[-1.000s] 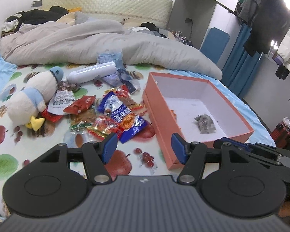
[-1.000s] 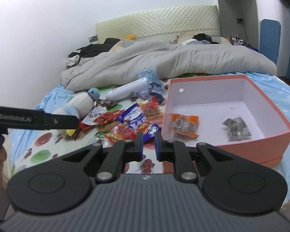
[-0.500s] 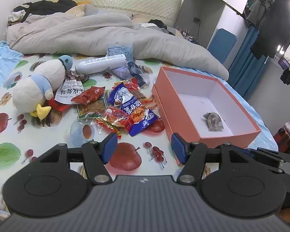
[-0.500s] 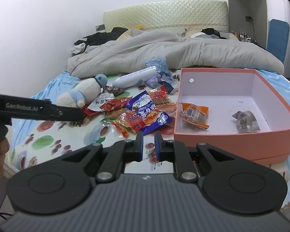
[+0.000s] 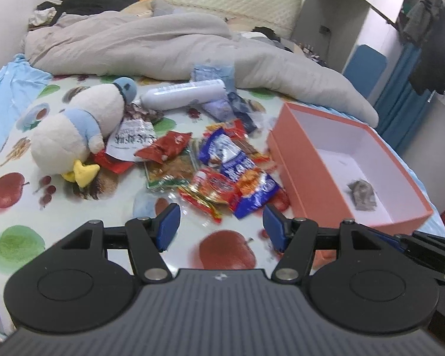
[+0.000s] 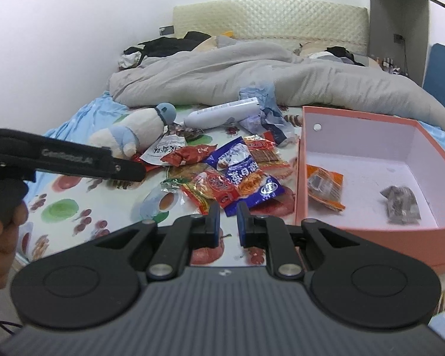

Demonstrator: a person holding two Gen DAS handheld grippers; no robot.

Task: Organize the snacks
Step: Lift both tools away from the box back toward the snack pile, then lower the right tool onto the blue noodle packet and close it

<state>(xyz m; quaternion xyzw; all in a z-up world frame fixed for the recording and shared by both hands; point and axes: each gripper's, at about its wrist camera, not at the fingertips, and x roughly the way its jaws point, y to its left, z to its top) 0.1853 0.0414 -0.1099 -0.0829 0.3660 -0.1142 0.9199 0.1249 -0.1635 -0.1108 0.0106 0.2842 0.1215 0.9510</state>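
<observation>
Snack packets (image 5: 222,175) lie heaped on the fruit-print bedsheet (image 5: 20,237) beside the orange box (image 5: 299,178), so a pick looks next: left gripper (image 5: 221,227) hovers wide open and empty, right gripper (image 6: 228,222) nearly closed, holding nothing.

My left gripper (image 5: 221,227) is matt black plastic with ribbed housing, blue rubbery pads (image 5: 169,227) and shiny metal pins. The snack packets (image 5: 222,175) are glossy, crinkled foil and film. The box (image 5: 299,175) is smooth matt card, salmon outside, white inside. The duck (image 5: 77,130) is fuzzy plush; the quilt (image 5: 151,44) is soft matt cloth; the sheet (image 5: 20,207) is printed cotton-like cloth.
</observation>
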